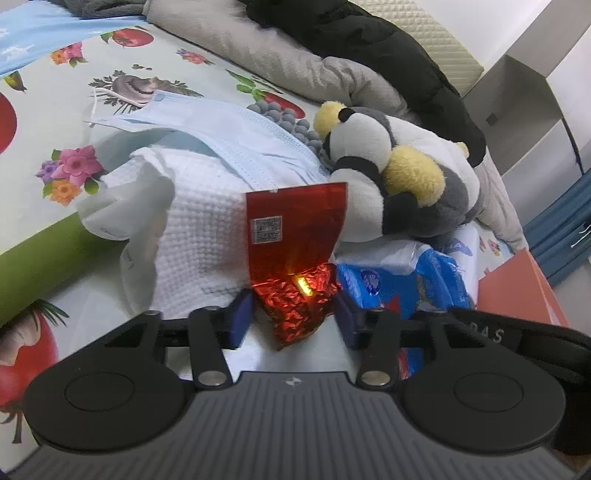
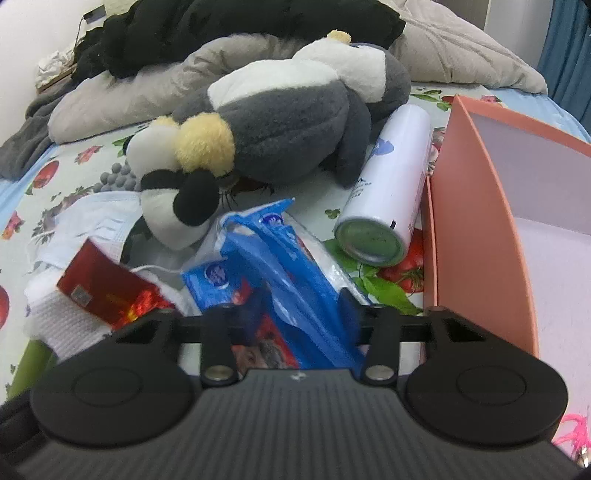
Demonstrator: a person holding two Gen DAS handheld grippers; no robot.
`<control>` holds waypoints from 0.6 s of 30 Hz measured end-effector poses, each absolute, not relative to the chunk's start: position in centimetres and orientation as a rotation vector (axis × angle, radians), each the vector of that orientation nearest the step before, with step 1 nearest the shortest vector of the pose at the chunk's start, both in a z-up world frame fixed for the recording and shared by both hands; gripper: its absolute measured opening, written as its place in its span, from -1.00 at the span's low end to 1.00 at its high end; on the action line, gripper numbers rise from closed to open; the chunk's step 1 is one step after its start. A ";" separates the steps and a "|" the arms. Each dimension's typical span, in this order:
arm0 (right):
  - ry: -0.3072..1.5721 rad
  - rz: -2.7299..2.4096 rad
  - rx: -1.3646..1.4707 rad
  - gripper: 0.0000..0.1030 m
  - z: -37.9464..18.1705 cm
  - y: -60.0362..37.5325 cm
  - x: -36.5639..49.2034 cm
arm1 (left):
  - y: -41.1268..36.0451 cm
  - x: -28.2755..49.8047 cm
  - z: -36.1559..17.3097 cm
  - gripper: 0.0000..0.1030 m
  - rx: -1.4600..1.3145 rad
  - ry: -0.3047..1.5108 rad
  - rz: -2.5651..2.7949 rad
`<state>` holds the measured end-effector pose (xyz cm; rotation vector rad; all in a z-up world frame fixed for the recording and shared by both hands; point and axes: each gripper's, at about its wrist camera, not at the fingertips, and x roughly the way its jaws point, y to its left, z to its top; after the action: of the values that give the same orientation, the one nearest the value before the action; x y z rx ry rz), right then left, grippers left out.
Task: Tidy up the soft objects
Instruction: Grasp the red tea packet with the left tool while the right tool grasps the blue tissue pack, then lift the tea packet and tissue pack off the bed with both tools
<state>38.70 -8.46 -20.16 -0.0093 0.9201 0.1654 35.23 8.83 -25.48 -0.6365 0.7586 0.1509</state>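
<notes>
A red foil packet (image 1: 295,229) lies against a white waffle cloth (image 1: 199,229) on the fruit-print bedsheet. My left gripper (image 1: 295,321) is closed on its crumpled lower end, a blue pad touching each side. A blue plastic tissue pack (image 2: 280,258) runs between the fingers of my right gripper (image 2: 301,314), which is closed on it. Just beyond both lies a grey, white and yellow plush toy (image 2: 288,122), on its side. A light blue face mask (image 1: 229,129) is draped over the white cloth. In the right wrist view the red packet (image 2: 103,291) sits at the left.
An open pink box (image 2: 480,229) stands at the right, next to a white spray can (image 2: 391,177) lying on its side. A grey quilt (image 2: 122,88) and a black garment (image 2: 221,26) are heaped at the back of the bed. A green strip (image 1: 44,258) runs across the sheet.
</notes>
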 end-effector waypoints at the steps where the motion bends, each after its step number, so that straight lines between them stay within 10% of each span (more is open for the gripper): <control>1: 0.922 0.173 -0.004 -0.45 -20.2 -8.5 38.6 | 8.8 35.3 -25.5 -0.02 -0.634 0.761 0.157; 18: 0.881 0.270 -0.004 -0.84 -17.8 -8.2 32.7 | 9.4 31.1 -23.7 -0.31 -0.643 0.751 0.117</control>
<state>32.69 -8.20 -17.78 -0.0037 0.8806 0.2696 31.07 9.42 -23.71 -0.6432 0.7512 0.1174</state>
